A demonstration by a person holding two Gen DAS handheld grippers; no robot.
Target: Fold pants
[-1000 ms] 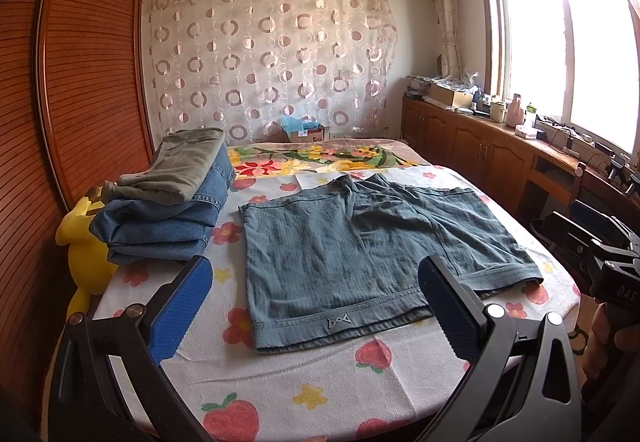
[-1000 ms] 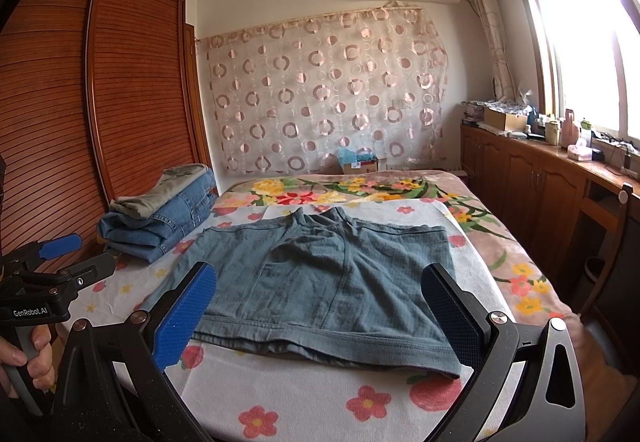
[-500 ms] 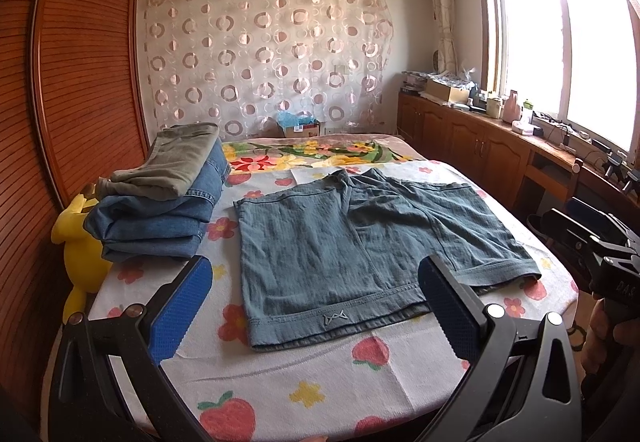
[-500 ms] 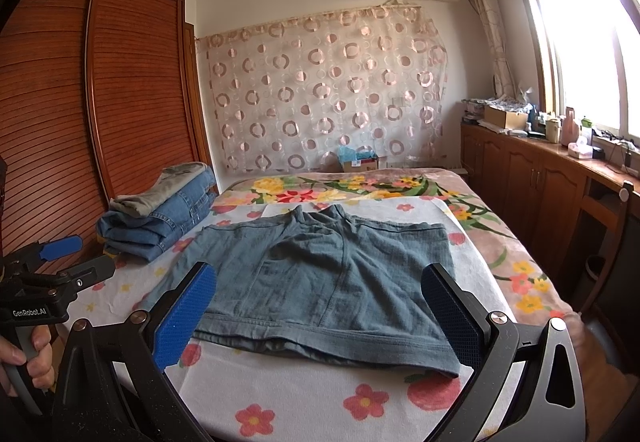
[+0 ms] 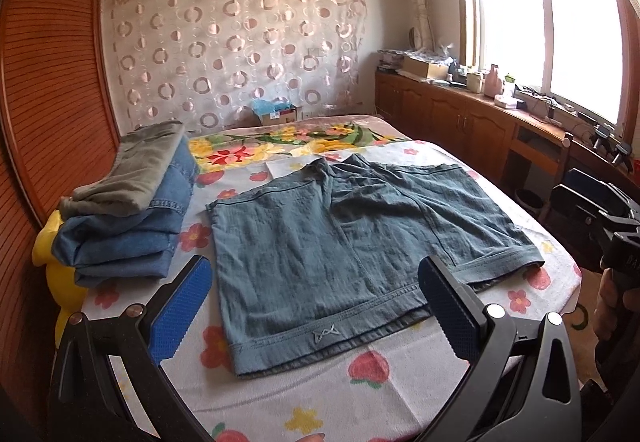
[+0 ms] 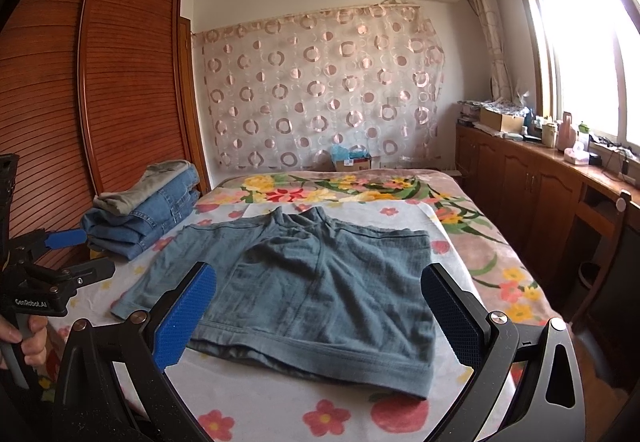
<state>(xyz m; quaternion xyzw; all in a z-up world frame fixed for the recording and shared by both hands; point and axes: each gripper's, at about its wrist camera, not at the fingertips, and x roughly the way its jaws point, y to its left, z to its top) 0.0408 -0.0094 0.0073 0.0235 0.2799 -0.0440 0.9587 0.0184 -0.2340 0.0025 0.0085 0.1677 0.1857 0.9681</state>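
A stack of folded blue jeans with a grey-green garment on top lies on the bed with the flower-printed sheet, just beside the blue-grey denim shorts. The shorts lie flat in the middle, hems toward the cameras, waistband toward the far circle-patterned curtain. A yellow toy is mostly hidden behind the stack. The left hand-held gripper and the right hand-held gripper are both wide open and hold nothing.
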